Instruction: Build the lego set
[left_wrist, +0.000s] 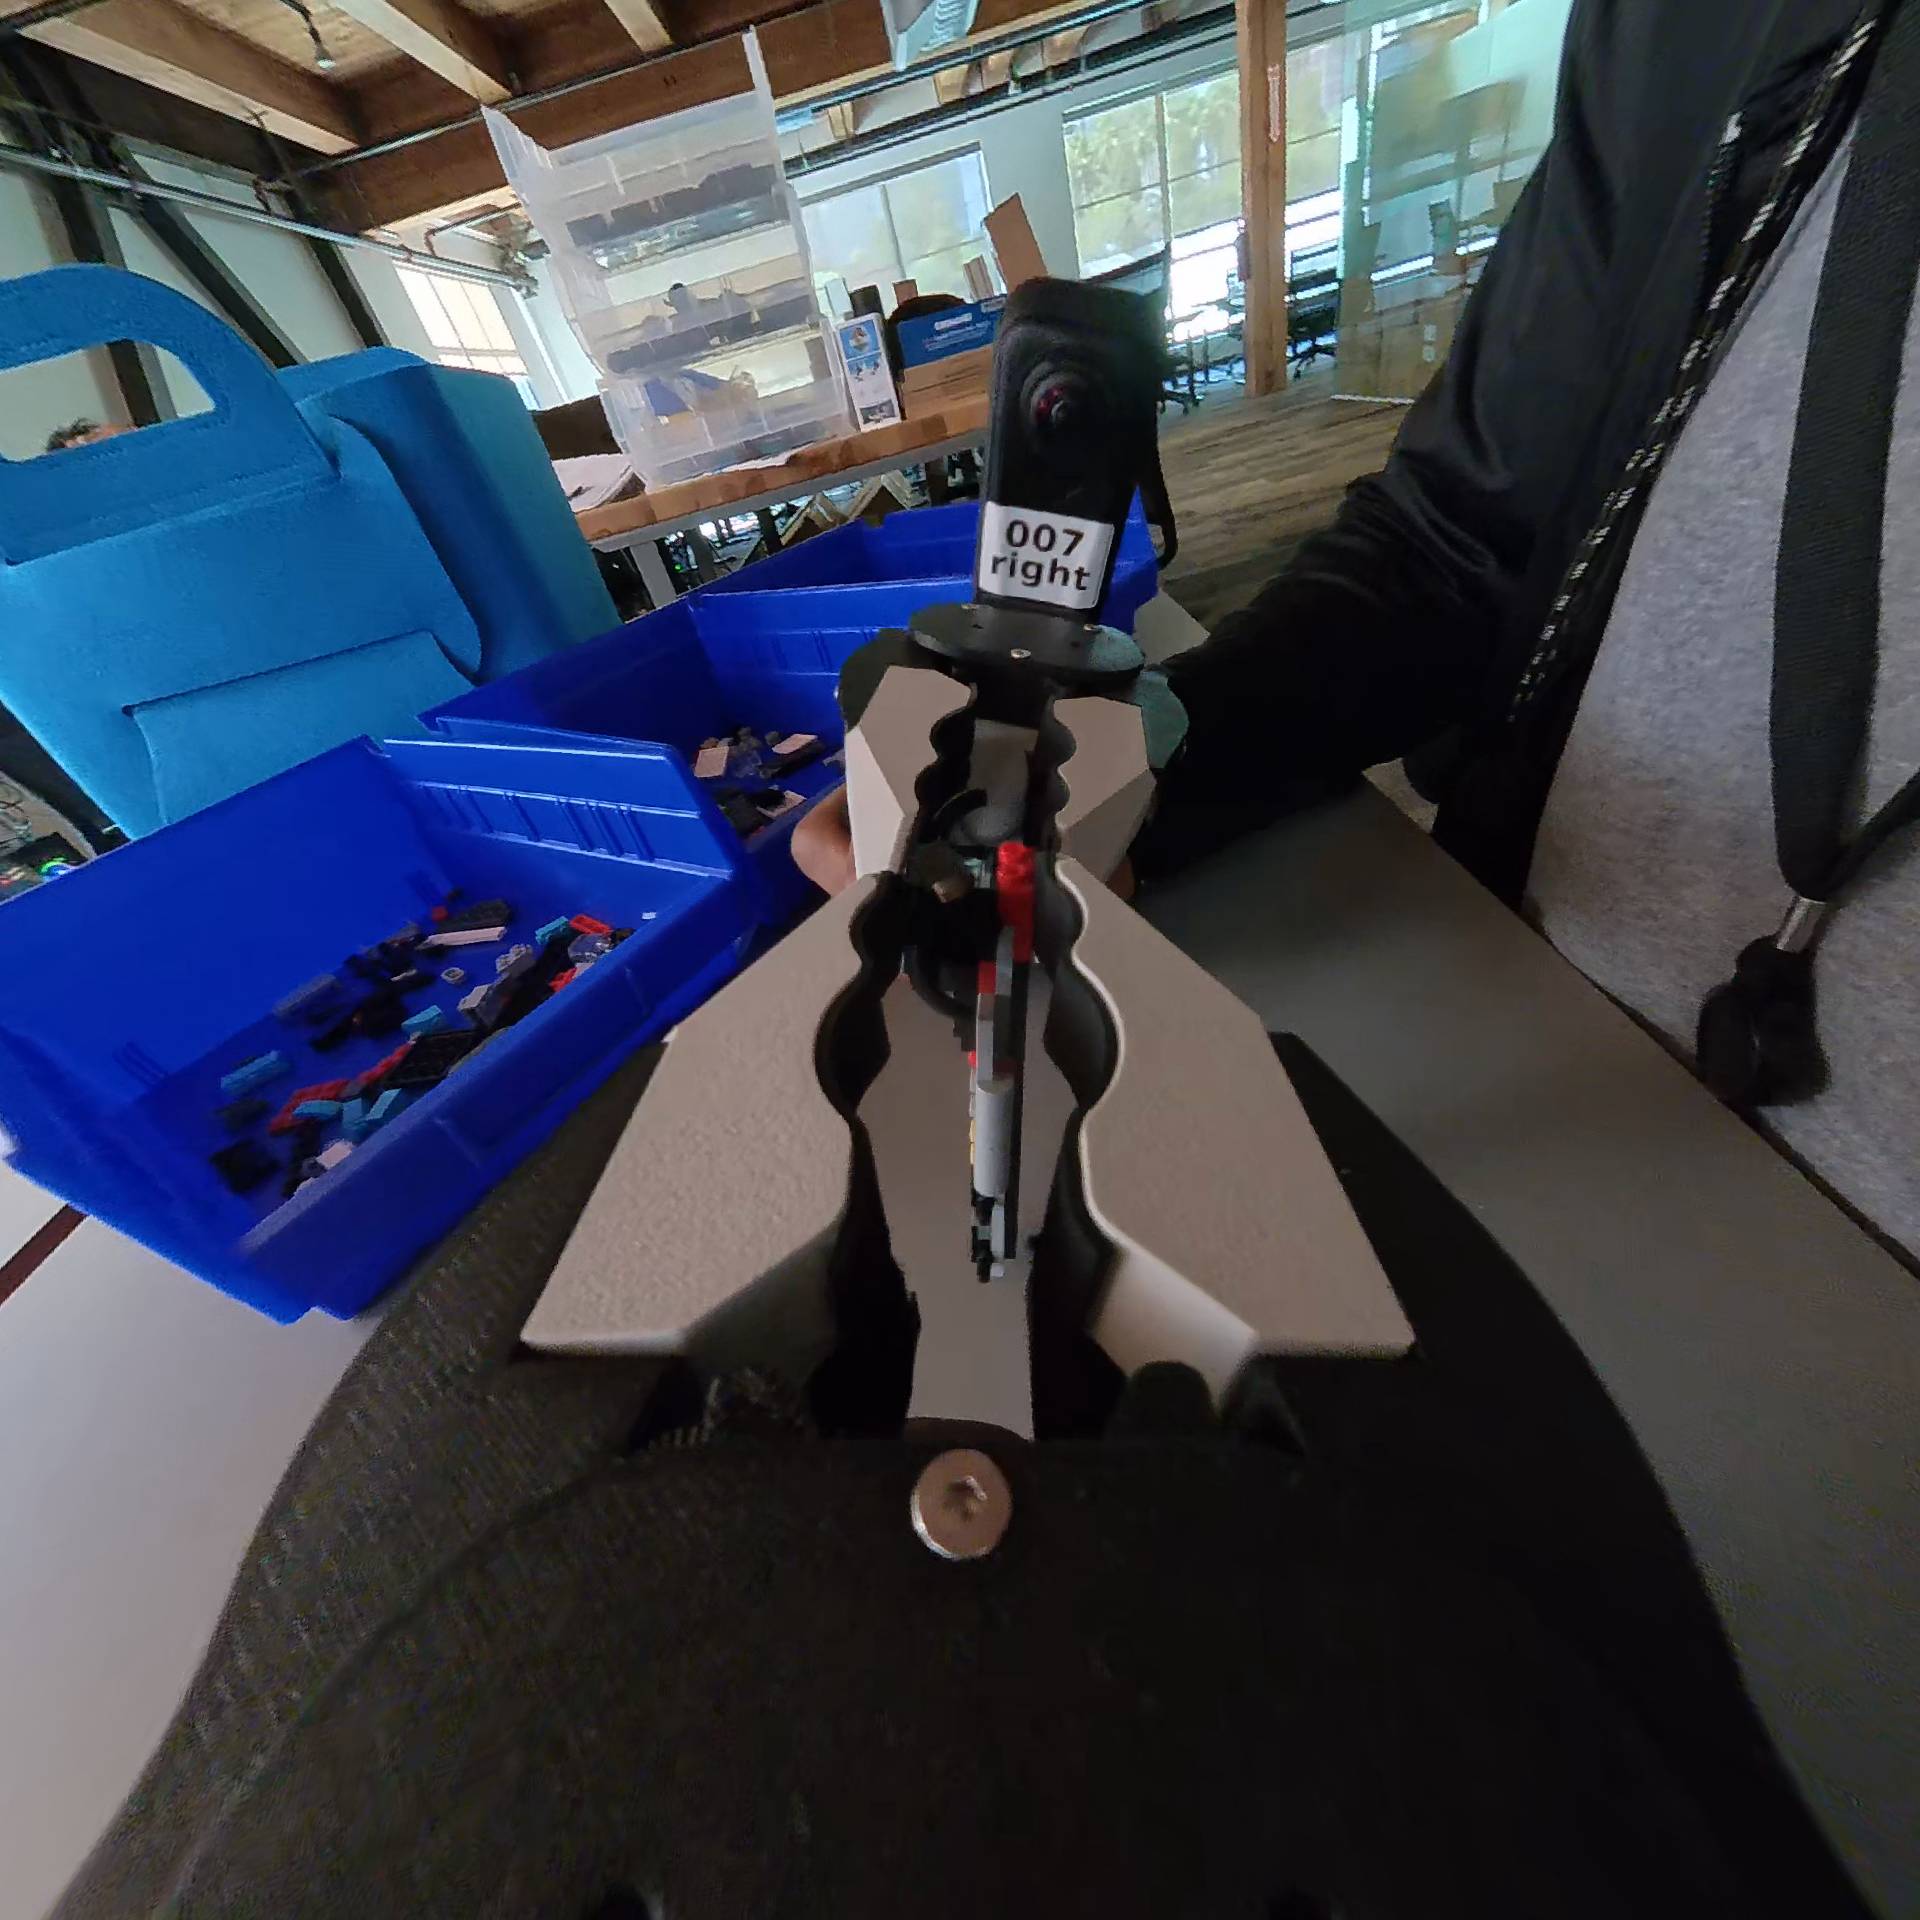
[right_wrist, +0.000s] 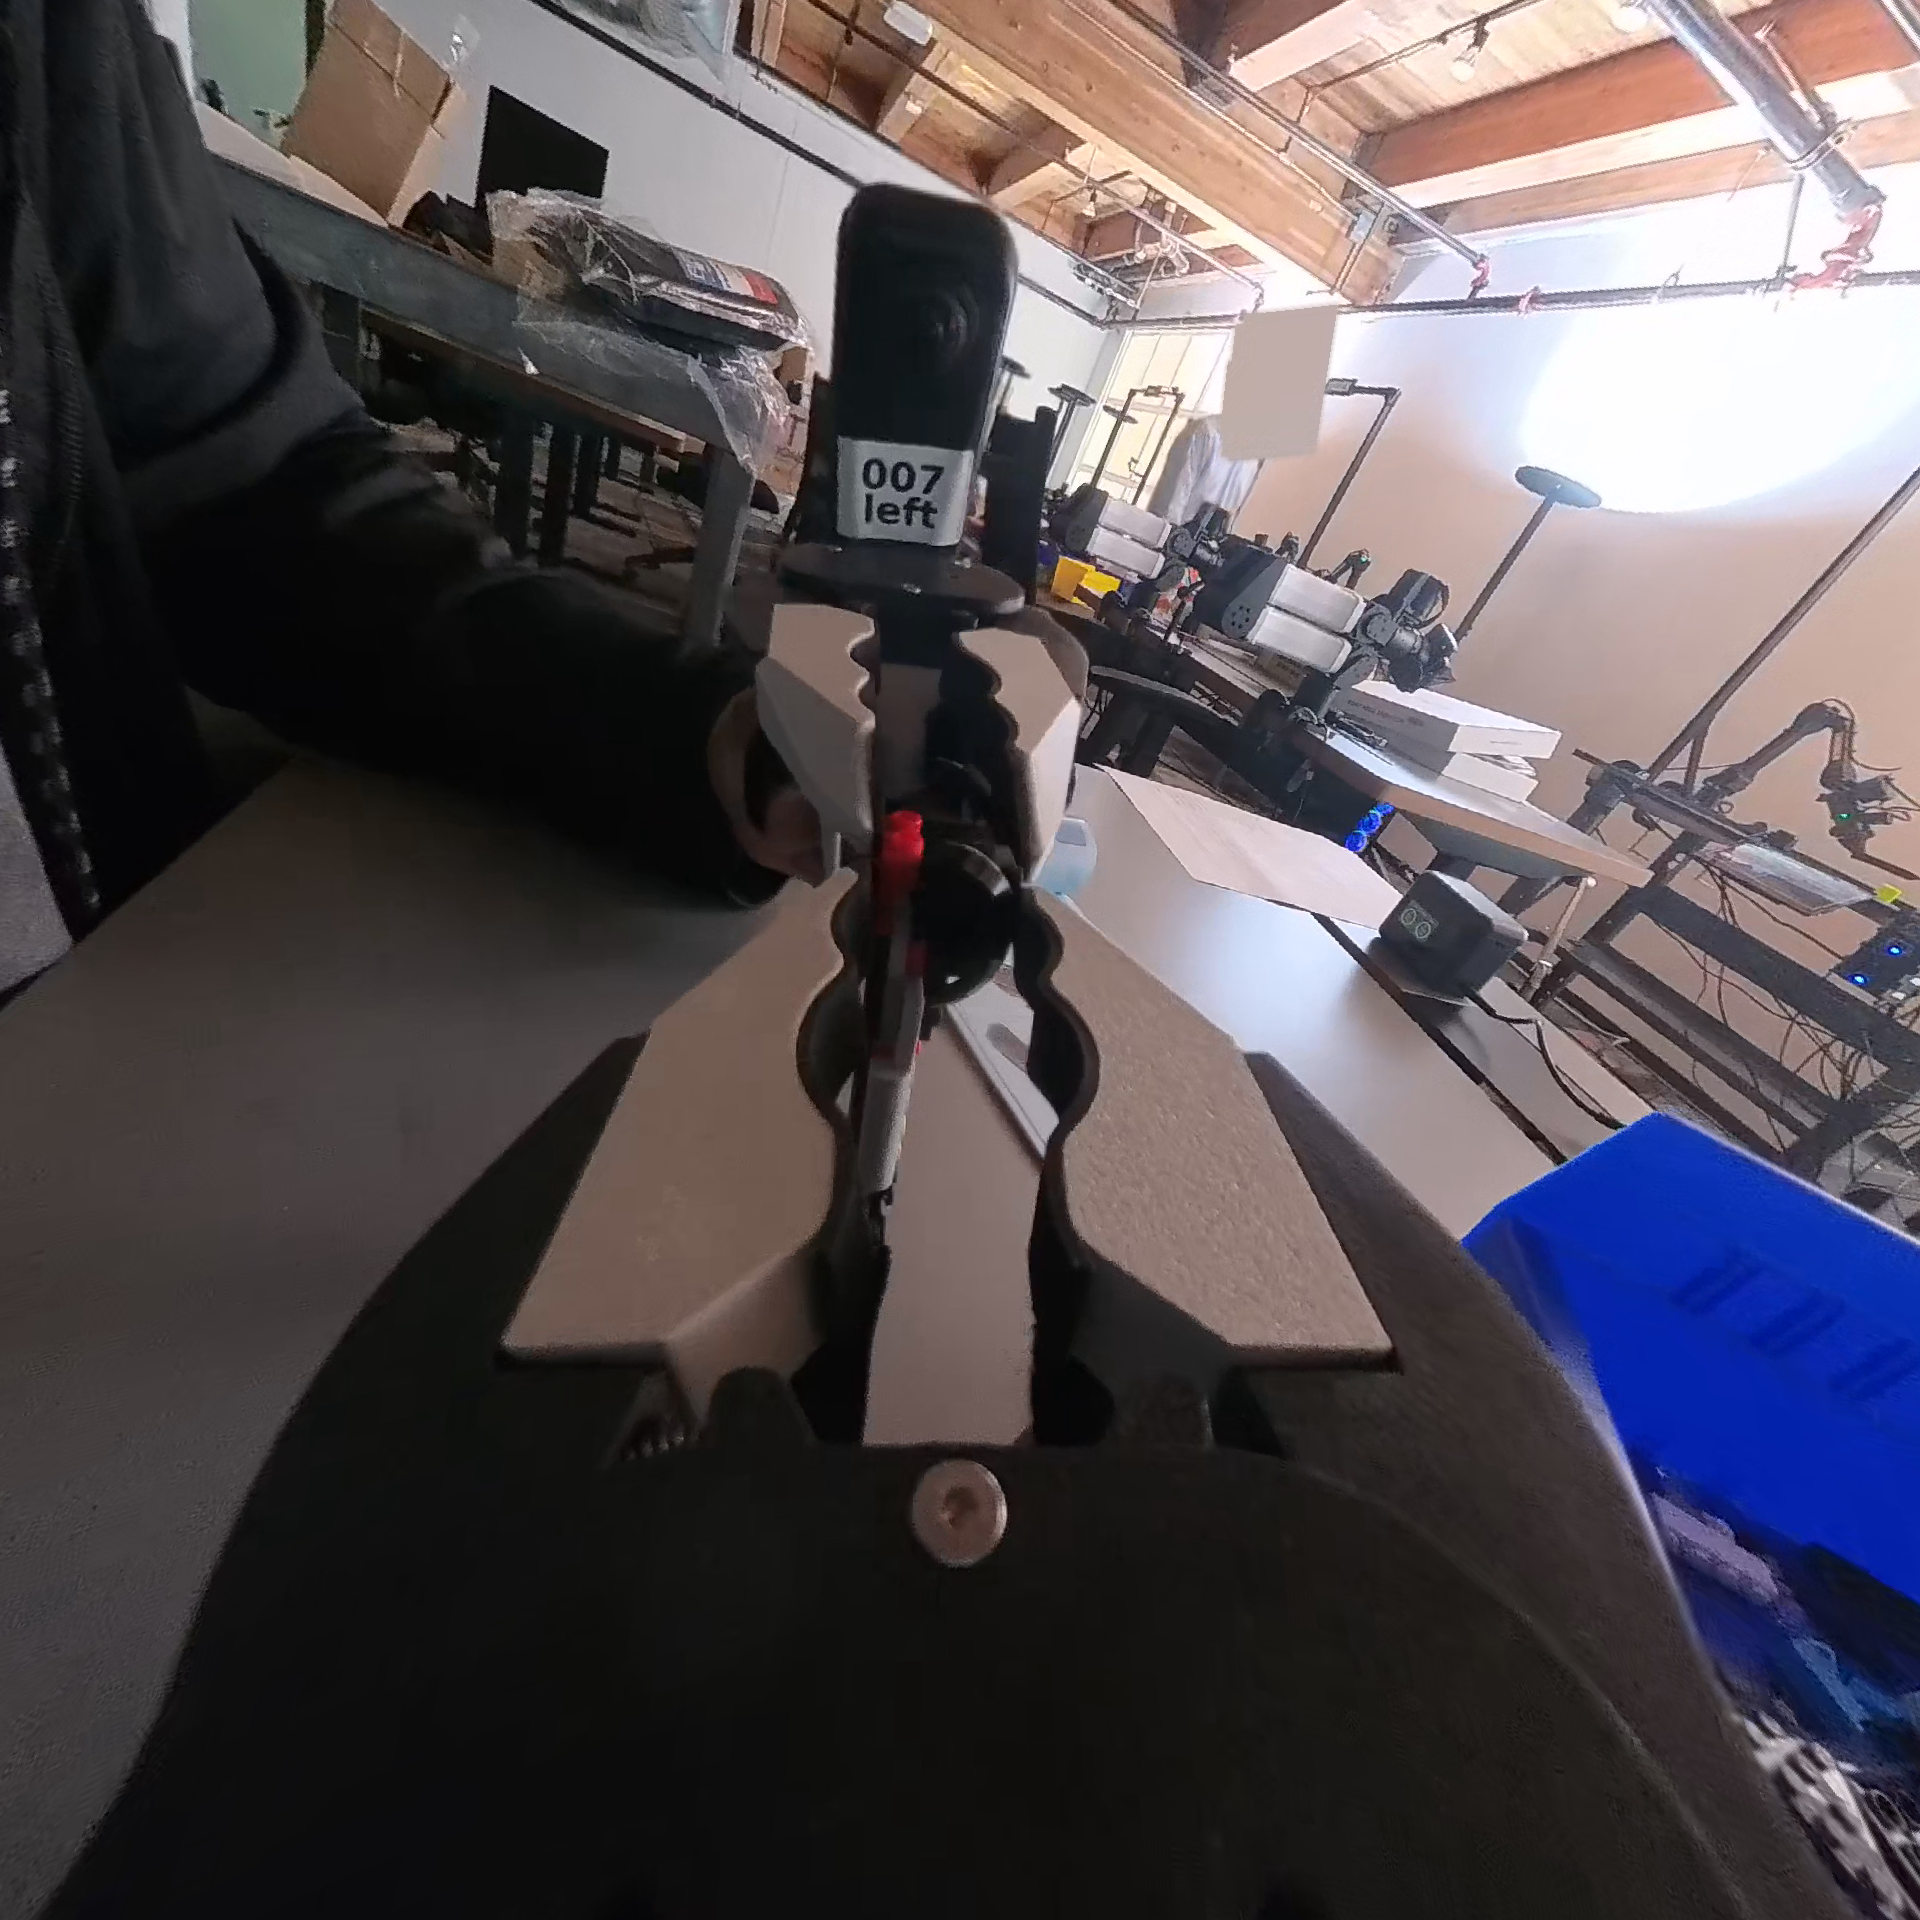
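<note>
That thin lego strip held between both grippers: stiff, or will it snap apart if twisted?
The lego assembly looks long and thin, stacked from small plates, so it probably flexes or separates under twist. Seemingly light. The wheel and red piece on one end may pop off if the left gripper or right gripper shifts.

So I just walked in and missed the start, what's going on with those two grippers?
A person is building a lego set with two hand-held grippers that face each other tip to tip above the grey table. Between them they hold a long, thin lego assembly, red, grey and black, seen edge-on. The left gripper and the right gripper each seem closed on it. Two blue bins of loose pieces stand nearby.
</note>
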